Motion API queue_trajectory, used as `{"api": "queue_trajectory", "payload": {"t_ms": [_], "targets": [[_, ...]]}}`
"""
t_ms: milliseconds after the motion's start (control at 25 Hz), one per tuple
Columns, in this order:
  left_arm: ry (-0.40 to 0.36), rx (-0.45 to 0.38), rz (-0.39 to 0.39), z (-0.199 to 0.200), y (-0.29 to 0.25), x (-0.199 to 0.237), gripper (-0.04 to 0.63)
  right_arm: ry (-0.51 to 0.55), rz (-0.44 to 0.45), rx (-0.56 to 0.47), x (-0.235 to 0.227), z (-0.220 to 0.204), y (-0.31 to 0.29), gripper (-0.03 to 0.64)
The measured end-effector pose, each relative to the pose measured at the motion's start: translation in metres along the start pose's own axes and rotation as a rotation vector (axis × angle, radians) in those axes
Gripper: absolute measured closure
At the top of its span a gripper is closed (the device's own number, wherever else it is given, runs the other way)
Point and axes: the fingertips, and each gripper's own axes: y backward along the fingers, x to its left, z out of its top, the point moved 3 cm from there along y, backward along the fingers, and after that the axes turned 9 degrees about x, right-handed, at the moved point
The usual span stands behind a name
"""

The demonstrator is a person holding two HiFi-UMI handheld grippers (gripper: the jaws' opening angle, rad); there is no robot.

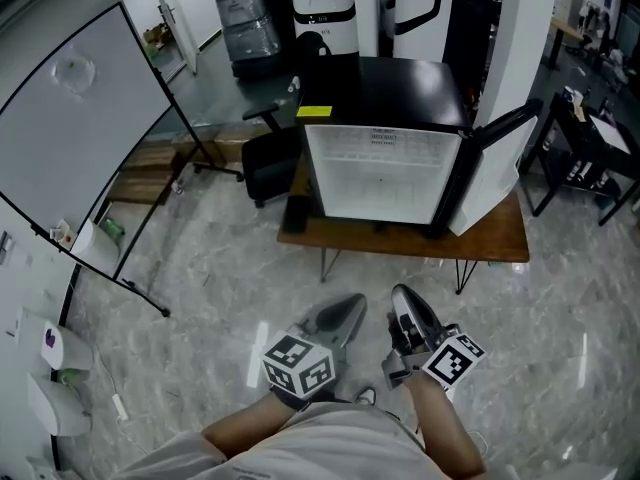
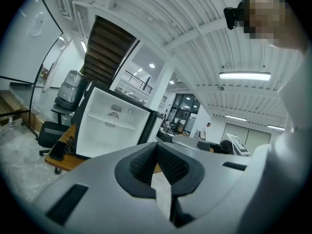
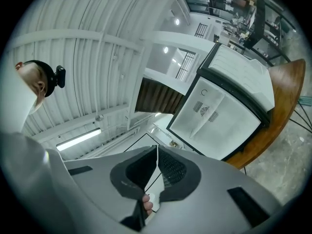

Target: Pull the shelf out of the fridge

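A small black fridge (image 1: 400, 83) stands on a low wooden table (image 1: 500, 243), its door (image 1: 497, 168) swung open to the right. The white inside shows a thin white shelf (image 1: 385, 160) across it; the same shelf (image 2: 113, 122) appears in the left gripper view and the shelf (image 3: 205, 115) in the right gripper view. Both grippers hang low in front of the person, well short of the fridge. My left gripper (image 1: 352, 306) is shut and empty. My right gripper (image 1: 404, 298) is also shut with nothing between its jaws.
A black office chair (image 1: 270, 158) stands left of the table. A slanted whiteboard (image 1: 80, 118) on a stand fills the left side. Black desks (image 1: 585, 148) stand at the right. Grey marbled floor (image 1: 230, 268) lies between me and the table.
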Motion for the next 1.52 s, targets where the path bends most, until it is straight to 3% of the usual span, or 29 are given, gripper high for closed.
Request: {"api": "queue_trajectory", "payload": {"t_ms": [360, 680, 800, 1000, 1240, 1360, 1520], "targets": [[0.002, 0.026, -0.068, 0.039, -0.039, 0.091, 0.588, -0.1, -0.026, -0.086, -0.047, 0.026, -0.089, 0.592], [-0.002, 0.083, -0.185, 0.066, -0.09, 0.164, 0.589, -0.121, -0.121, -0.226, -0.095, 0.055, -0.148, 0.591], [0.096, 0.08, -0.211, 0.073, -0.114, 0.189, 0.588, -0.17, -0.159, -0.272, -0.116, 0.062, -0.154, 0.591], [0.345, 0.077, -0.247, 0.076, -0.157, 0.221, 0.586, -0.225, -0.205, -0.334, -0.152, 0.083, -0.158, 0.591], [0.548, -0.008, -0.209, 0.088, -0.208, 0.249, 0.584, -0.306, -0.22, -0.368, -0.208, 0.114, -0.166, 0.584], [0.64, -0.069, -0.195, 0.093, -0.229, 0.255, 0.498, -0.347, -0.224, -0.368, -0.24, 0.13, -0.169, 0.526], [0.767, -0.112, -0.168, 0.085, -0.257, 0.265, 0.468, -0.4, -0.234, -0.362, -0.277, 0.148, -0.175, 0.512]]}}
